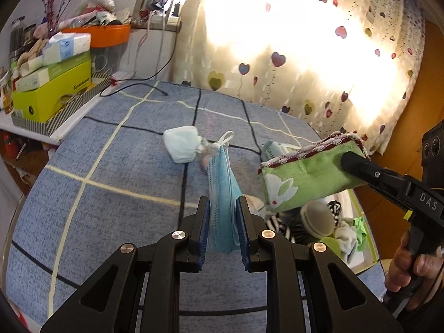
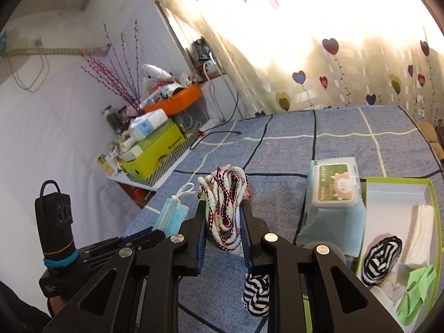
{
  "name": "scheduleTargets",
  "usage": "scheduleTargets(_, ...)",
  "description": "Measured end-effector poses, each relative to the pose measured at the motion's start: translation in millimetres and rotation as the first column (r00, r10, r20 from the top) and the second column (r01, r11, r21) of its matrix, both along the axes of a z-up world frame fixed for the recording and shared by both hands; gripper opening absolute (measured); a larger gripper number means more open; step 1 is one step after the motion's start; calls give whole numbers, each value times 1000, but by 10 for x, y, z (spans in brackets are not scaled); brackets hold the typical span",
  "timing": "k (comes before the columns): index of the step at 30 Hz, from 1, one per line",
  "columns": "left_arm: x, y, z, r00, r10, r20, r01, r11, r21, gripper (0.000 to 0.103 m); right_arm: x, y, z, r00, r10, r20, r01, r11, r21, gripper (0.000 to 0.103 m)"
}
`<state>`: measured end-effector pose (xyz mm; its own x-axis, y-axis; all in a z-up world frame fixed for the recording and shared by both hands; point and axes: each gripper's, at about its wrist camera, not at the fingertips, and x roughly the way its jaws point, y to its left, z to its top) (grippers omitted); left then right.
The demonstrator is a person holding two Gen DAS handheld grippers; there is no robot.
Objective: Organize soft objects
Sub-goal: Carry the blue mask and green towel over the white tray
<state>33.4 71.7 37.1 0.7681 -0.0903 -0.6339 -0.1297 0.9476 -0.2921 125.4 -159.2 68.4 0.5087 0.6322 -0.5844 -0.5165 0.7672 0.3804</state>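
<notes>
My left gripper [image 1: 222,208] is shut on a stack of blue face masks [image 1: 223,188] and holds them above the blue checked bed cover [image 1: 111,166]; the masks also show in the right wrist view [image 2: 173,215]. My right gripper [image 2: 223,211] is shut on a folded green towel with a red-and-white edge [image 2: 224,211], held in the air; the towel also shows in the left wrist view [image 1: 308,177]. A white folded cloth [image 1: 181,144] lies on the bed ahead of the masks.
A green-rimmed open box [image 2: 433,211] at the right holds striped socks [image 2: 383,258], white cloth and green cloth. A wet-wipes pack [image 2: 334,186] lies beside it. A striped sock [image 2: 256,294] lies under my right gripper. A cluttered shelf with a yellow-green box [image 1: 52,94] stands at the left.
</notes>
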Motion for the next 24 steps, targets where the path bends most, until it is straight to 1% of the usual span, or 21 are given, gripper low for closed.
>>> scheduleTargets(13,217,-512,216,993,-116,34,114,993,44,20,-115,-580,117,993,-118,29,118,993,14,20)
scheduleTargets(19,325,-767,304,984,-170,45,167,984,63,20,-165,-818,189,986,-157,55,156,988,14,20)
scheduleTargets(24,423,-1018,348,972,-231,44,228,971,74,20,-179,-1055,197,978,-200,55,200,980,15,20)
